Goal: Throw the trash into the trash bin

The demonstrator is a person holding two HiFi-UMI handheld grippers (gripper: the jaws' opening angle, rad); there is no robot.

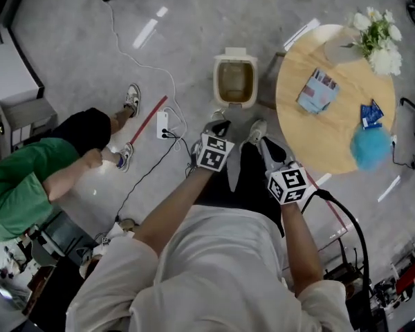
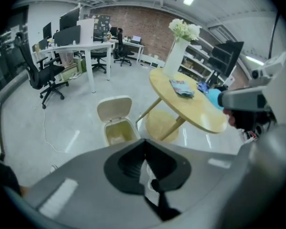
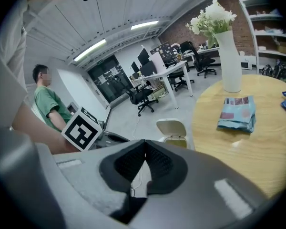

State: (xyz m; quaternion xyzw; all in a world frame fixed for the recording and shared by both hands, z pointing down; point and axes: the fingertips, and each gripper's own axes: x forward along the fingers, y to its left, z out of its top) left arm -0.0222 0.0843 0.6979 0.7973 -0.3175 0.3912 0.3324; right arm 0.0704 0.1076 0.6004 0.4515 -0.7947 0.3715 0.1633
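Pressed together, pinching nothing: fingers of left gripper (image 2: 144, 142) and right gripper (image 3: 145, 142). Lying flat on the round surface (image 1: 325, 151), upper right of frame: trash packet (image 1: 317, 90). Standing open on the floor, upper centre: trash bin (image 1: 235, 81).

The head view looks steeply down from above the person, with the trash bin (image 1: 253, 81) on the floor just ahead and the round table (image 1: 332, 137) to the right. The left gripper view rides on the left gripper (image 2: 144, 151) and faces across the office, with the bin near and the table to its right. The right gripper view rides on the right gripper (image 3: 144, 149), close beside the table, with the bin farther off. All three views share the bin and the table.
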